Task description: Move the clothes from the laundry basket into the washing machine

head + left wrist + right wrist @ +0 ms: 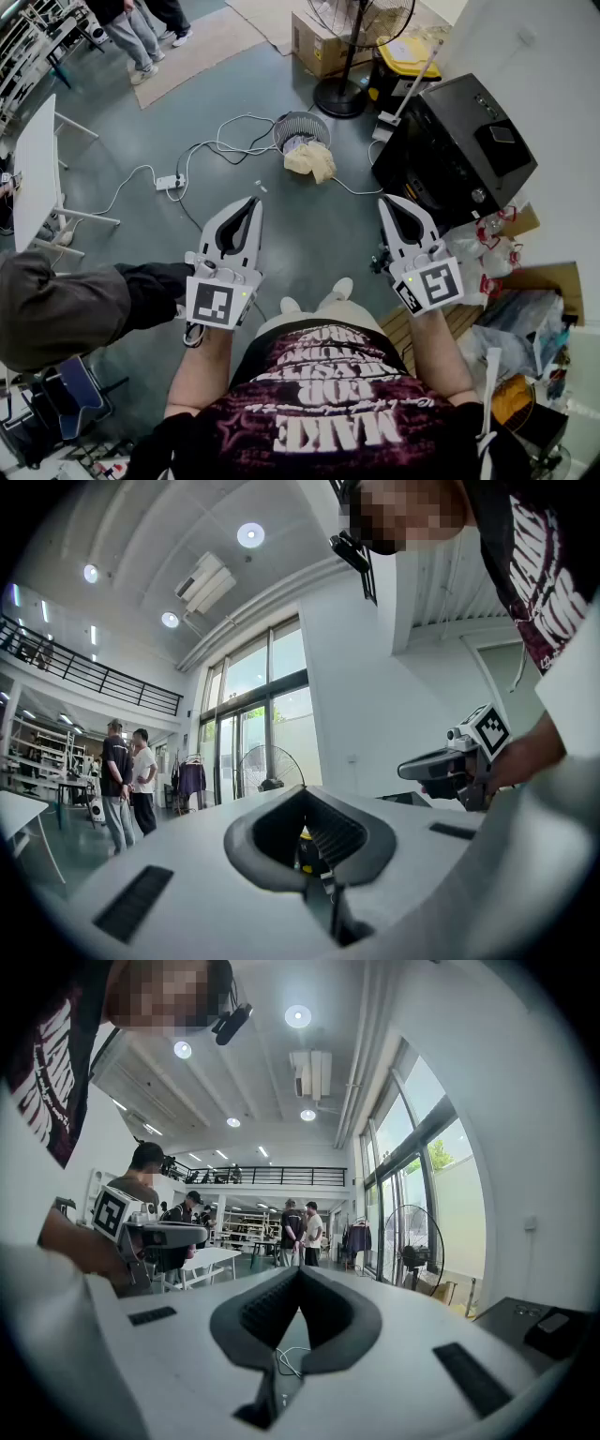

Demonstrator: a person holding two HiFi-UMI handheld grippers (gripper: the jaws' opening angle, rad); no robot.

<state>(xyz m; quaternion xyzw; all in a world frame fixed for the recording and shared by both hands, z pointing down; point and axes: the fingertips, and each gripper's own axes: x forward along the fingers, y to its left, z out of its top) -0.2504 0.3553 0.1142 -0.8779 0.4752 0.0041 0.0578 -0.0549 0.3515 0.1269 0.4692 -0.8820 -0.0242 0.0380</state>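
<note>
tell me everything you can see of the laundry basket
The laundry basket is a small, round, light grey tub with slatted walls, probably plastic. It stands upright on the grey floor and is seen from above. A crumpled beige cloth spills over its near rim onto the floor. White cables run close to its left side; whether they touch it is unclear.

Head view steeply down; others level, sharing fan (413, 1241)
</note>
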